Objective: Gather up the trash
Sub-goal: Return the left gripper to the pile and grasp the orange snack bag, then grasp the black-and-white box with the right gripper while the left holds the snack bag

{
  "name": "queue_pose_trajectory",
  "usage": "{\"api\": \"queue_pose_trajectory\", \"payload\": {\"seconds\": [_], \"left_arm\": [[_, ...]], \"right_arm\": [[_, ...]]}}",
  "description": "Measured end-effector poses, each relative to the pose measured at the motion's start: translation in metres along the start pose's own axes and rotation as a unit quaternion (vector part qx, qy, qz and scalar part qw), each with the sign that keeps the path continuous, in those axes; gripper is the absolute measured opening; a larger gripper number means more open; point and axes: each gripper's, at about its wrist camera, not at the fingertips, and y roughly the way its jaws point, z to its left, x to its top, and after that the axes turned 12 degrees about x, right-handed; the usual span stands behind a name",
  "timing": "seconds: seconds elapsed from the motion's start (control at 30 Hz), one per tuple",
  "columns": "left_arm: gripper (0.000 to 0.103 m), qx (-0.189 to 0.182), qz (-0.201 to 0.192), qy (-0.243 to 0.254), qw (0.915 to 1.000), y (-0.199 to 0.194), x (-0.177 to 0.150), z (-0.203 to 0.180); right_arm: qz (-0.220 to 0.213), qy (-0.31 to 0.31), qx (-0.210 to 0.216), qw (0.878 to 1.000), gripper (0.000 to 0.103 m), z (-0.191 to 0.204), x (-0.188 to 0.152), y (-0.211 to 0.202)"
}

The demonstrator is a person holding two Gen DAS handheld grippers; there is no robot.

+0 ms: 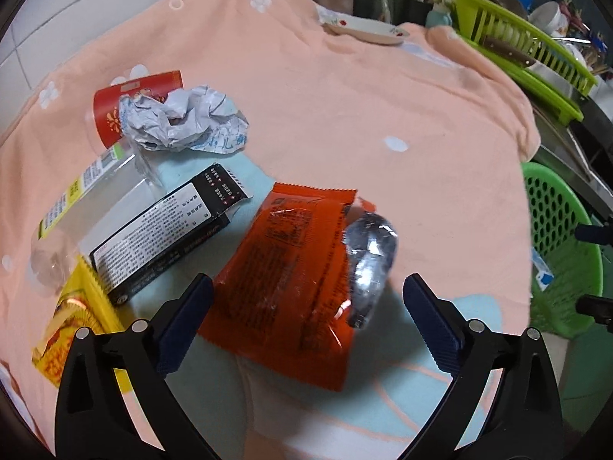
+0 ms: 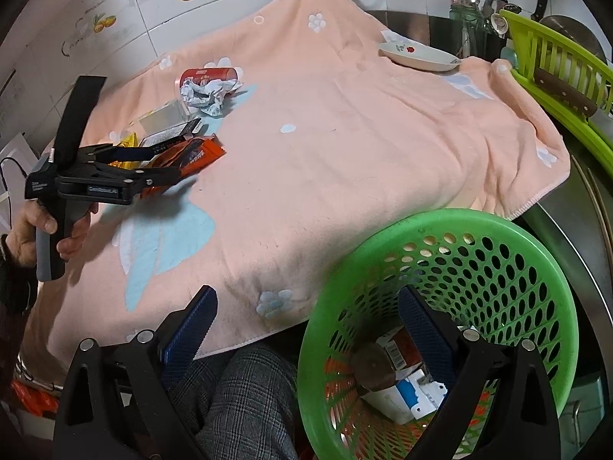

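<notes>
An orange snack wrapper [image 1: 291,268] with a silvery torn end lies flat on the peach towel [image 1: 345,115]. My left gripper [image 1: 308,287] is open wide just over it, one finger on each side. To the left lie a black box [image 1: 164,230], crumpled paper [image 1: 180,119], a red packet [image 1: 134,103], a clear box [image 1: 88,195] and a yellow wrapper [image 1: 72,326]. In the right wrist view a hand holds the left gripper [image 2: 189,161] over that orange wrapper [image 2: 207,153]. My right gripper [image 2: 308,299] is open and empty over the near rim of the green basket [image 2: 440,226], which holds several boxes [image 2: 402,383].
A flowered plate [image 2: 417,55] sits at the towel's far edge. A lime dish rack [image 2: 555,57] with a knife stands at the right, above a metal counter. A leg in checked trousers [image 2: 245,395] is below the towel's near edge, beside the basket.
</notes>
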Motion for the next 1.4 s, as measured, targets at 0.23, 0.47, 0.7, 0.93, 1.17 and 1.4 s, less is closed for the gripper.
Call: {"api": "queue_pose_trajectory", "payload": {"seconds": [0.23, 0.47, 0.7, 0.93, 1.17, 1.4], "left_arm": [[0.097, -0.01, 0.005, -0.001, 0.9999, 0.018, 0.008, 0.005], [0.077, -0.021, -0.008, -0.013, 0.9997, 0.019, 0.006, 0.011], [0.058, -0.028, -0.017, -0.042, 0.9986, 0.012, 0.002, 0.025], [0.051, -0.033, -0.034, -0.071, 0.9963, -0.01, -0.01, 0.031], [0.05, -0.024, -0.053, -0.107, 0.9925, -0.045, -0.031, 0.049], [0.05, -0.007, -0.064, -0.143, 0.9877, -0.072, -0.053, 0.074]], "right_arm": [[0.011, -0.005, 0.002, 1.0, 0.092, 0.005, 0.007, 0.013], [0.021, -0.016, 0.009, 1.0, 0.092, 0.012, 0.014, 0.026], [0.023, -0.023, 0.016, 0.999, 0.092, 0.017, 0.019, 0.032], [0.021, -0.029, 0.028, 0.999, 0.092, 0.023, 0.023, 0.035], [0.018, -0.047, 0.046, 0.998, 0.092, 0.038, 0.039, 0.041], [0.026, -0.097, 0.061, 0.993, 0.092, 0.062, 0.068, 0.061]]}}
